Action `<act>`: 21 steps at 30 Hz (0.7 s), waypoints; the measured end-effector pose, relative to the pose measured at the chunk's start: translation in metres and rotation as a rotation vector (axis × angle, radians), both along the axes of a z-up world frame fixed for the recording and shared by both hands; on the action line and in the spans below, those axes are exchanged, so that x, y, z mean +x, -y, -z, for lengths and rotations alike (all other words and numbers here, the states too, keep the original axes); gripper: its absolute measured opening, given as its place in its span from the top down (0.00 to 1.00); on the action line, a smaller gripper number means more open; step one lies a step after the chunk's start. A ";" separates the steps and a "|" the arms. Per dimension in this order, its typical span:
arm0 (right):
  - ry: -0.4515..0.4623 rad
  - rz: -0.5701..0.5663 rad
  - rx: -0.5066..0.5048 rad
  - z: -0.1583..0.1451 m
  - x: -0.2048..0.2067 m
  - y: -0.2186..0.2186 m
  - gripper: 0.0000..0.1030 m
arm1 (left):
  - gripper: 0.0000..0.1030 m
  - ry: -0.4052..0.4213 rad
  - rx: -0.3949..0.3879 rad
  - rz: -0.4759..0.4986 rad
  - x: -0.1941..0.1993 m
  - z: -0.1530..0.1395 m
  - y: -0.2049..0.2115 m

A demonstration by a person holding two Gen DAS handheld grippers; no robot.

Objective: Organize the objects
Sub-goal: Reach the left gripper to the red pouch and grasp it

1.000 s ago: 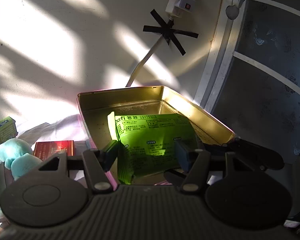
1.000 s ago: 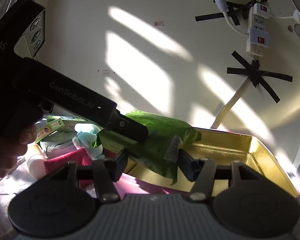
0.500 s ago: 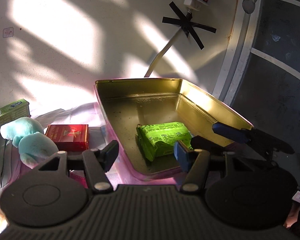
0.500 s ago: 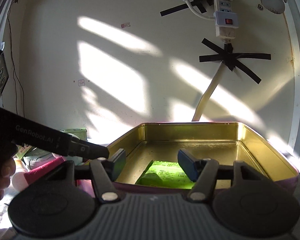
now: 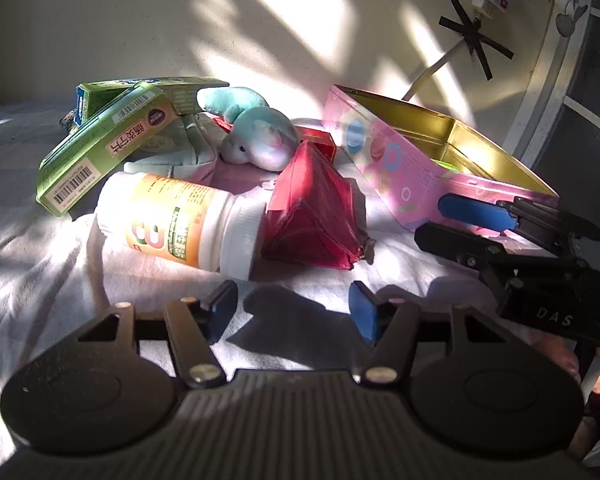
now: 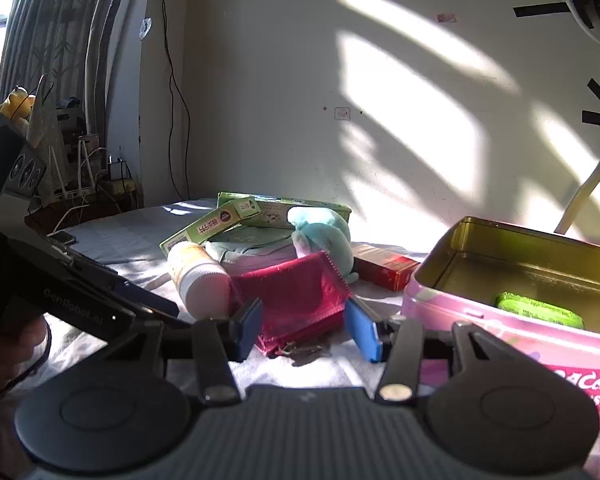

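My left fingers [image 5: 292,312] were spread, empty, just short of the bottle [image 5: 176,222]. Right fingers [image 6: 304,330] were closing around the red pouch [image 6: 296,296] beside it, not yet pinching.

Black ribbed left gripper [image 5: 292,312], blue-padded fingers [image 5: 362,312], silver screws

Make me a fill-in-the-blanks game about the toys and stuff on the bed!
1. The green packet lies inside the pink ____.
2. The white bottle is lying on its ____.
3. The bottle's cap touches the ____ pouch.
4. The plush toy is light ____.

Missing words: tin; side; red; blue
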State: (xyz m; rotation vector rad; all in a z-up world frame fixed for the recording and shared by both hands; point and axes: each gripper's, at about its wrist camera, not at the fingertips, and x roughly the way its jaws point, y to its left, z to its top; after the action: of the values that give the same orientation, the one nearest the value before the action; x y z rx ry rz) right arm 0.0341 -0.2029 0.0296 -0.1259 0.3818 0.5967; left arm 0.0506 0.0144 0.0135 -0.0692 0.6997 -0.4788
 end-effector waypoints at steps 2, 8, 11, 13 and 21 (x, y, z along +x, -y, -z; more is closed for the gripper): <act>-0.040 -0.010 -0.035 0.005 0.006 -0.010 0.54 | 0.39 -0.029 -0.024 -0.031 0.006 0.005 -0.007; -0.093 -0.027 -0.118 0.015 0.019 -0.040 0.54 | 0.39 -0.039 -0.049 -0.142 0.019 0.006 -0.021; -0.068 -0.024 -0.166 0.017 0.024 -0.056 0.58 | 0.39 -0.065 -0.101 -0.164 0.022 0.006 -0.032; -0.045 0.001 -0.214 0.020 0.027 -0.065 0.72 | 0.38 -0.063 -0.116 -0.154 0.018 0.005 -0.036; 0.062 -0.066 -0.333 0.019 -0.020 -0.069 0.97 | 0.38 -0.060 -0.198 -0.069 -0.005 -0.005 -0.051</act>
State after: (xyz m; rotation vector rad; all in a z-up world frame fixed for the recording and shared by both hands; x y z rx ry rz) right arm 0.0140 -0.1342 0.0110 -0.4766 0.4163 0.5893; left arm 0.0453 0.0651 0.0181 -0.2940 0.7044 -0.4806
